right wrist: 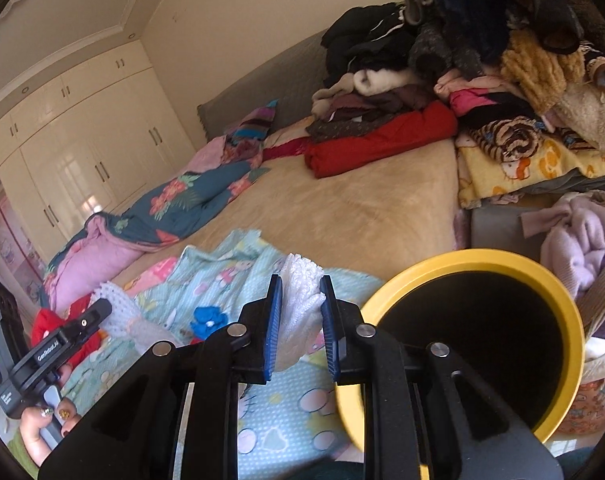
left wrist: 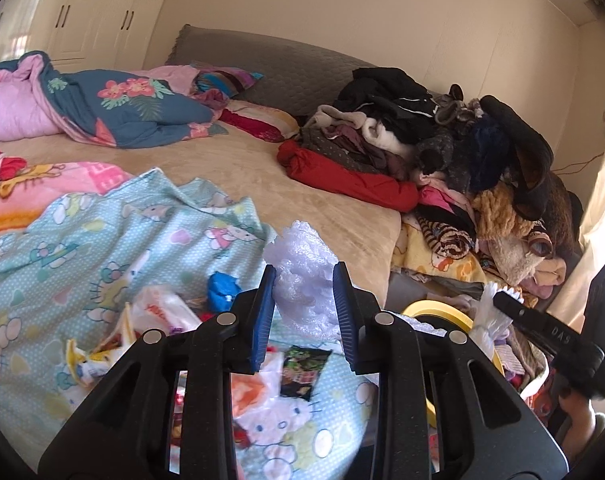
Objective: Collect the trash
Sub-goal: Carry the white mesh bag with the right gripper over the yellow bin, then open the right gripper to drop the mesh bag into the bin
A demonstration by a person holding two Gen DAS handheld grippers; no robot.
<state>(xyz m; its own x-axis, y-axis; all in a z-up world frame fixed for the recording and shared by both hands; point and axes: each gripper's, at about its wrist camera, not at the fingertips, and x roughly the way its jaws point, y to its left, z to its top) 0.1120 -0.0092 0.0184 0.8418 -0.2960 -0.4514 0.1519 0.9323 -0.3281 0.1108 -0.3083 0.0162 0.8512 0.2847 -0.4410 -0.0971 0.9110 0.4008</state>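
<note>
While gripped, white foam netting (left wrist: 302,276) crumpled in left claw (left wrist: 304,304), white mesh wad (right wrist: 302,300) pinched in right claw (right wrist: 301,320).

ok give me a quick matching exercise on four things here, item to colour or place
Items:
1 bin rim
2 foam net
3 crumpled scrap
4 folded cloth

Matches:
A red, by the clothes pile
B yellow
C blue, lying on the patterned sheet
D white, between the right gripper pads

Pairs: 1-B, 2-D, 3-C, 4-A
</note>
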